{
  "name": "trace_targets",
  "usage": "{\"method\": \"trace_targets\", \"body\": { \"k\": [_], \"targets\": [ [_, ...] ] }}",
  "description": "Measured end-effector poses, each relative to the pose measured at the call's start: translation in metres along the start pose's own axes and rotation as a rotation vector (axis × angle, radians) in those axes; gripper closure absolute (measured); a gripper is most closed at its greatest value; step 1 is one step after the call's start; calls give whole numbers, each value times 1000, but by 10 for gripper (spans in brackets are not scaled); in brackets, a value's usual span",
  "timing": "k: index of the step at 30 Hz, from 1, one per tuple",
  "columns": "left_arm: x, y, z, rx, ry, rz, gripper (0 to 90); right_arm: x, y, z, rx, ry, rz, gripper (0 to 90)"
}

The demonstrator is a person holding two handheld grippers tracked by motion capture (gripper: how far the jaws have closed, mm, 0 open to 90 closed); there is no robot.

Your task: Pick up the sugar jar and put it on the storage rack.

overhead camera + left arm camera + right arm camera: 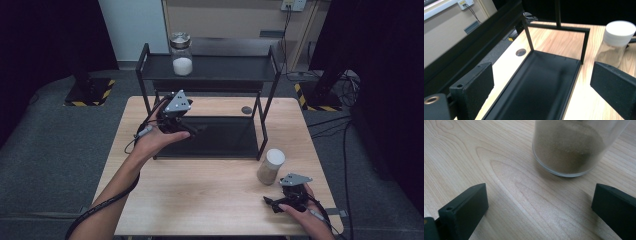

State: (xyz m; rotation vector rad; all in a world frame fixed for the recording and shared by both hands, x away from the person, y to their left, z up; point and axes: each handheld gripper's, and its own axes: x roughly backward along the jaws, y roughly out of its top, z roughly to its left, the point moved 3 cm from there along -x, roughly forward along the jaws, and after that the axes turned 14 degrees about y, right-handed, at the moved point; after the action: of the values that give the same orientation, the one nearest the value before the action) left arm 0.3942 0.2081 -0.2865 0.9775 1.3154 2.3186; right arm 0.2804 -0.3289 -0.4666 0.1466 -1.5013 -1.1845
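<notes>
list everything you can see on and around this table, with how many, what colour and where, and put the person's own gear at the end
table: one, light wood, centre of the high view
rack: one, black metal, two shelves, standing on the far half of the table
jar with white powder: one, clear glass with a metal lid, on the rack's top shelf
jar with brown powder: one, clear with a white lid, on the table just right of the rack's front corner
cable hole: one, dark round, in the table behind the rack
wall socket: one, white, on the far wall
left gripper: one, black, jaws open and empty, over the rack's bottom shelf
right gripper: one, black, jaws open and empty, low on the table near the brown jar
</notes>
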Motion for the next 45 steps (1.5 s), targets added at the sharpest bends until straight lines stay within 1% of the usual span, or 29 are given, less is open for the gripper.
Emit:
{"method": "trace_targets", "body": {
  "k": [3,7,9,11,13,17,18,23,32,34,36,38,41,45],
  "targets": [
    [-4,-5,-3,0,-13,1,41,0,0,0,1,0,0,11],
    [-9,-11,-6,0,-31,14,41,0,0,0,1,0,0,11],
    [-12,-15,-9,-1,-34,24,41,0,0,0,0,0,0,12],
    [-15,-18,-12,6,-44,38,41,0,0,0,0,0,0,12],
    [-18,-22,-15,-4,-52,51,41,0,0,0,0,0,0,12],
    [-22,-29,-18,-1,-64,58,41,0,0,0,1,0,0,11],
    [-23,-32,-19,9,-67,60,41,0,0,0,0,0,0,12],
    [-25,-43,-25,22,-83,76,40,0,0,0,0,0,0,12],
    [-27,-58,-36,26,-108,91,41,0,0,0,1,0,0,11],
    [-28,-61,-39,21,-115,101,41,0,0,0,0,0,0,12],
    [-30,-65,-42,24,-122,110,41,0,0,0,1,0,0,11],
    [-32,-70,-46,24,-128,119,41,0,0,0,0,0,0,12],
    [-34,-79,-51,40,-138,130,41,0,0,0,1,0,0,12],
    [-34,-91,-61,32,-146,152,44,0,0,0,1,0,0,11]
  ]
}}
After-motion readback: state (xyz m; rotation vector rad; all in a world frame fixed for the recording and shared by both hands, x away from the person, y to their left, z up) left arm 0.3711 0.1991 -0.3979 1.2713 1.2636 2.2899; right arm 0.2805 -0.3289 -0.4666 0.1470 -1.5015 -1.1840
